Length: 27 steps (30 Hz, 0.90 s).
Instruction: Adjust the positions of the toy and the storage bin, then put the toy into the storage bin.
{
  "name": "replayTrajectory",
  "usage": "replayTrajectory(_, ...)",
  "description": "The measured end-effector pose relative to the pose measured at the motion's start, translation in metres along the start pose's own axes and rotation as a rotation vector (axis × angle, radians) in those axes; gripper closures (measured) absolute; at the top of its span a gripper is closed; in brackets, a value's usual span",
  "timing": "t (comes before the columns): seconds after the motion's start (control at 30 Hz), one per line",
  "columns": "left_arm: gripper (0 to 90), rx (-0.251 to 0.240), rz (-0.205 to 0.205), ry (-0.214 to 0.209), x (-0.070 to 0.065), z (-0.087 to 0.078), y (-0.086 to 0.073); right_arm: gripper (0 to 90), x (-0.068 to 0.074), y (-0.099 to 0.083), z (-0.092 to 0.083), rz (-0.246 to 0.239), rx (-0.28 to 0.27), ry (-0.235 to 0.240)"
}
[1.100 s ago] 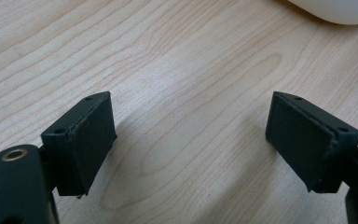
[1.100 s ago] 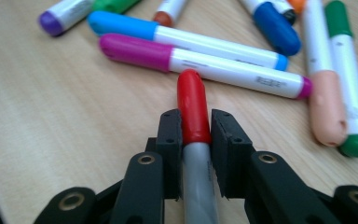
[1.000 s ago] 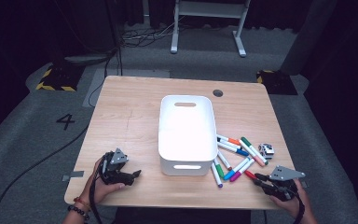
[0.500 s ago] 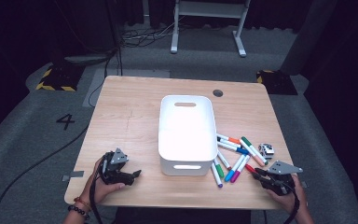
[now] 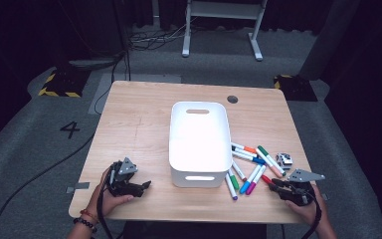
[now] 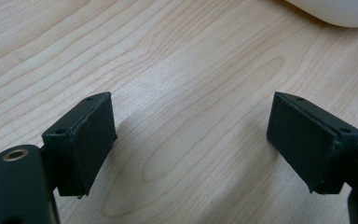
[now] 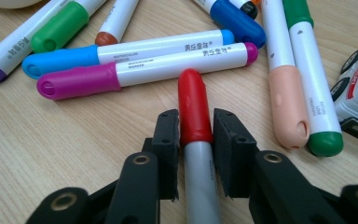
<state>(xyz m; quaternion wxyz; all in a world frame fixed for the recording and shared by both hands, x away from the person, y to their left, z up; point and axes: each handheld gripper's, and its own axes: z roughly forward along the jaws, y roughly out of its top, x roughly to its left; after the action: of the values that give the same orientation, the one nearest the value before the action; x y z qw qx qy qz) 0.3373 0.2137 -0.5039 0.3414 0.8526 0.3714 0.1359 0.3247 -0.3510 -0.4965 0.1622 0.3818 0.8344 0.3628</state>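
Fingers [image 7: 168, 140] of the right gripper [image 7: 195, 135] have just been easing apart around the red-capped marker [image 7: 195, 109], suggesting a release or regrip. It lies on the table [image 5: 139, 124] beside the marker pile, grey-barrelled, glossy cap. Left gripper [image 6: 191, 140] stands wide apart, empty.

Left gripper [image 5: 142, 185] sits low by the bin's [image 5: 199, 144] near-left corner, jaws spread wide, nothing between them. Right gripper [image 7: 194, 140] lies off the bin's near-right corner — jaws have just been easing apart, the red-capped marker [image 7: 195, 112] between them.
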Motion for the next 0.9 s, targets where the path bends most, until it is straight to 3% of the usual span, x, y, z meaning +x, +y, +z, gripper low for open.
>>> replayTrajectory(0.17,15.7,-0.001,-0.003,0.0,-0.0001,0.0003,0.0,70.2,0.0008,0.0009,0.0006,-0.007,0.005,-0.002)
replayTrajectory(0.23,15.7,-0.001,-0.003,-0.001,-0.0001,0.0003,0.0,72.0,-0.0005,0.0003,0.0011,0.014,-0.006,0.002)
replayTrajectory(0.63,15.7,0.0,-0.003,-0.001,-0.0001,0.0004,0.0002,74.7,0.002,-0.0007,0.001,-0.007,-0.016,-0.028)
replayTrajectory(0.9,15.7,0.0,-0.002,0.0,0.0,0.0004,0.0003,74.8,0.0032,0.0001,-0.0081,-0.006,-0.074,-0.014)
